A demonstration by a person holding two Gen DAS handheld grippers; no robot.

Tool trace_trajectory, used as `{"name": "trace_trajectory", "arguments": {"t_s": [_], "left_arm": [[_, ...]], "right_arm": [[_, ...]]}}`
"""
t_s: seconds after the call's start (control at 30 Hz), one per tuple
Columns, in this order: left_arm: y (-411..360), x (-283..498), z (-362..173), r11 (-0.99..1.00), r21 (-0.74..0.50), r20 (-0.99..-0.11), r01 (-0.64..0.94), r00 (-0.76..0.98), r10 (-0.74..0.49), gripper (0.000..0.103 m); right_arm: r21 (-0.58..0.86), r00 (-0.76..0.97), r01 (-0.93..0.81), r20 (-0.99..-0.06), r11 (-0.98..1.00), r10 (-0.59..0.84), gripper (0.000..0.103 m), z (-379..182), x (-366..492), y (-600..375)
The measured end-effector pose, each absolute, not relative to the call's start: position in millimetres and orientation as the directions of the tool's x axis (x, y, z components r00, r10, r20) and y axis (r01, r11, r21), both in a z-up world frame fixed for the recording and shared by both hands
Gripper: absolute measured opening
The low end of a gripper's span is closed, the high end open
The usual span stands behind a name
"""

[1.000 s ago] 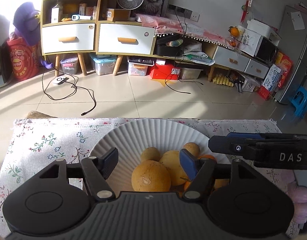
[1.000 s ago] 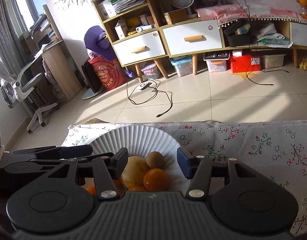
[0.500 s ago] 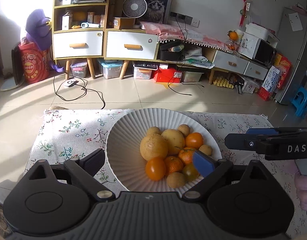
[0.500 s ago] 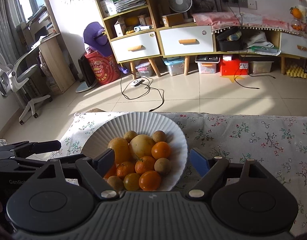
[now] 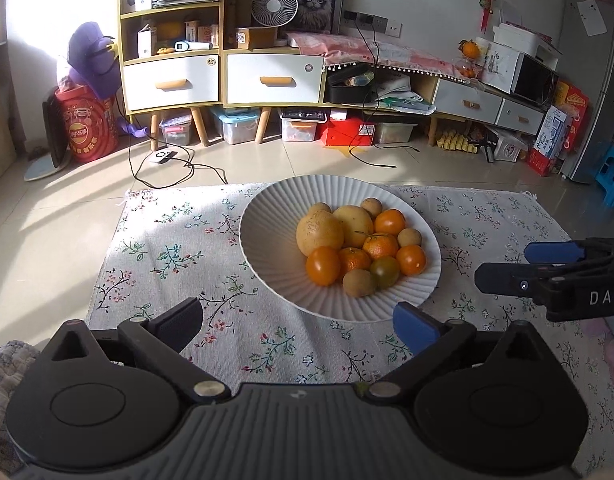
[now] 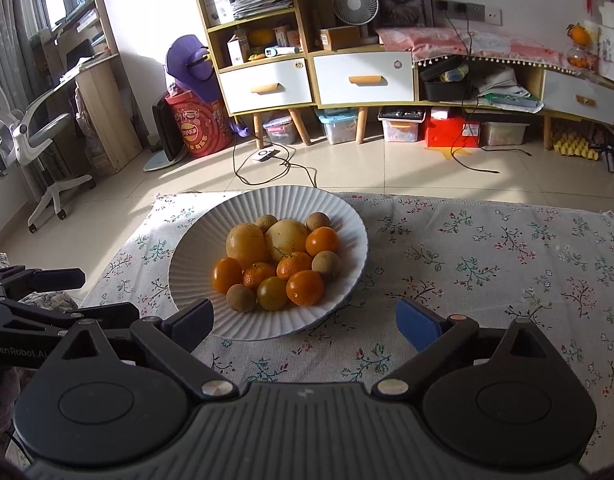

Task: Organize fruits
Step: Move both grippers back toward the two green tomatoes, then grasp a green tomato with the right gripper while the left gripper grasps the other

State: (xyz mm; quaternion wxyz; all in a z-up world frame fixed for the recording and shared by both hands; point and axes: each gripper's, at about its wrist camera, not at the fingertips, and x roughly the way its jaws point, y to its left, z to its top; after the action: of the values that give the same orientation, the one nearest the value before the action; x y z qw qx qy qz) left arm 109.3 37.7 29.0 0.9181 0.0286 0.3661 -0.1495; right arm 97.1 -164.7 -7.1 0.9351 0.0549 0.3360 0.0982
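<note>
A white ribbed plate (image 5: 267, 240) (image 6: 195, 256) sits on the floral cloth and holds several fruits: two large yellow ones (image 5: 319, 232) (image 6: 246, 245), orange ones (image 5: 323, 266) (image 6: 305, 288), mandarins and small brown ones (image 5: 359, 283) (image 6: 240, 298). My left gripper (image 5: 301, 322) is open and empty, just short of the plate's near rim. My right gripper (image 6: 305, 320) is open and empty, also at the near rim. The right gripper shows at the right of the left wrist view (image 5: 547, 276). The left gripper shows at the left of the right wrist view (image 6: 39, 292).
The floral cloth (image 5: 179, 248) (image 6: 487, 264) covers the low table. Beyond its far edge is tiled floor with a cable (image 5: 179, 168), then a cabinet with drawers (image 5: 223, 76) and storage boxes. An office chair (image 6: 27, 132) stands at the left.
Both grippers have pulled back and up from over the plate and opened wider. The whole plate of fruit now shows in front of them.
</note>
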Motion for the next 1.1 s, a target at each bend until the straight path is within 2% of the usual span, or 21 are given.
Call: {"name": "trace_trajectory", "arguments": {"t_s": [0.33,0.67,0.77,1.1], "left_arm": [[35.8,83.2,-2.2,0.940,0.081,-0.698,0.331,0.692,-0.184,0.093],[41.5,76.2,-27.9,0.915,0.073,-0.722,0.397,0.654,-0.226,0.091],[42.9,75.4,-34.1,0.909,0.063,-0.720,0.412,0.649,-0.244,0.084],[38.7,81.1,-40.9,0.887,-0.004,-0.727,0.462,0.607,-0.319,0.051]], "right_arm": [[0.102,0.764,-0.185,-0.611,0.977,0.208,0.101,-23.5,70.6,-152.3],[0.005,0.771,-0.216,-0.612,0.976,0.174,0.102,-41.2,56.2,-144.5],[-0.020,0.762,-0.234,-0.624,0.972,0.171,0.102,-48.7,53.1,-141.0],[-0.067,0.739,-0.299,-0.647,0.952,0.187,0.102,-63.4,50.5,-129.9]]}}
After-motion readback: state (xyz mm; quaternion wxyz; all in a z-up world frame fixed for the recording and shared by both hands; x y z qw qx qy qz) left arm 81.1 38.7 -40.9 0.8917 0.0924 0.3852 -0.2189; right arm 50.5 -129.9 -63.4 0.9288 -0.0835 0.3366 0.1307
